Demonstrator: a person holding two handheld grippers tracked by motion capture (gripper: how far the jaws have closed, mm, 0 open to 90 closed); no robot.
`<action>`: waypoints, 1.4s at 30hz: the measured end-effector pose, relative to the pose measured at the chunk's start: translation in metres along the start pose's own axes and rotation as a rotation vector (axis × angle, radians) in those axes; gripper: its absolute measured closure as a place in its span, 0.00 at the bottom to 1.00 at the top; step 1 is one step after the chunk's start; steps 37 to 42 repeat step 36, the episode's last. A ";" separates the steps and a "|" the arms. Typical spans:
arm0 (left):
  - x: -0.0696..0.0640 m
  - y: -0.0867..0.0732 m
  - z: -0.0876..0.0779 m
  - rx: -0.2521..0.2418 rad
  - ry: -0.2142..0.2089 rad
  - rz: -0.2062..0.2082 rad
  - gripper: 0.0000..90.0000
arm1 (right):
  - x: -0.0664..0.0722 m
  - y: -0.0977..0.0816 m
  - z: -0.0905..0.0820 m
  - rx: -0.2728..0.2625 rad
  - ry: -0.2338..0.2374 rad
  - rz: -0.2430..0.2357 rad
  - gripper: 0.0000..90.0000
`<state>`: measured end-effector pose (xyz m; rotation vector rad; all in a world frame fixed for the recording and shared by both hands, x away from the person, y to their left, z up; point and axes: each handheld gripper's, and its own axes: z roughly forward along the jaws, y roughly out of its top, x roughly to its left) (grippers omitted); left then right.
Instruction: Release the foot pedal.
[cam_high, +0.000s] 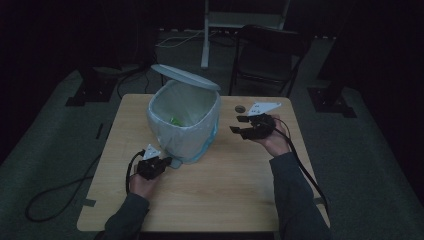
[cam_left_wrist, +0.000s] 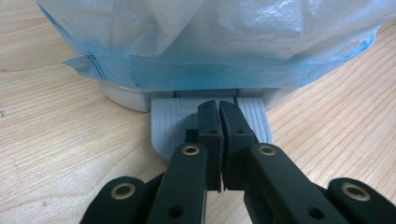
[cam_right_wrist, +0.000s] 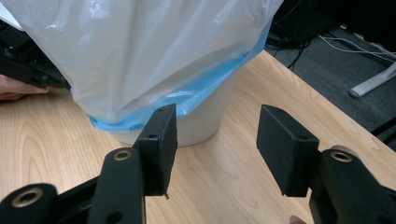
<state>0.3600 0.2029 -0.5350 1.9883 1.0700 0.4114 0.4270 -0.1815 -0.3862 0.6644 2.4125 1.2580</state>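
Note:
A small white pedal bin (cam_high: 184, 122) stands on the wooden table (cam_high: 225, 190), its lid (cam_high: 185, 76) raised. It is lined with a clear bag (cam_left_wrist: 210, 37) that has a blue hem. Something green (cam_high: 176, 120) lies inside. My left gripper (cam_high: 167, 162) is at the bin's near foot. Its jaws are shut together, and the left gripper (cam_left_wrist: 218, 109) tips rest on the grey ribbed pedal (cam_left_wrist: 168, 126). My right gripper (cam_high: 239, 125) hovers to the right of the bin, apart from it. The right gripper (cam_right_wrist: 217, 135) is open with nothing between its fingers, facing the bin's base (cam_right_wrist: 205, 121).
A small round object (cam_high: 240, 108) lies on the table behind the right gripper. A dark folding chair (cam_high: 267, 55) stands past the far edge, with cables on the floor. The near half of the tabletop is bare wood.

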 end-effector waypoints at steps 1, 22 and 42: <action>0.000 0.000 0.000 0.000 0.000 0.000 0.98 | 0.000 0.000 0.000 0.000 0.000 0.000 0.52; 0.010 -0.001 -0.021 -0.075 0.041 -0.035 0.93 | -0.001 -0.008 -0.001 0.015 -0.012 0.005 0.51; 0.014 -0.003 -0.019 -0.060 0.060 -0.043 0.90 | -0.006 -0.040 0.011 0.097 -0.056 0.023 0.49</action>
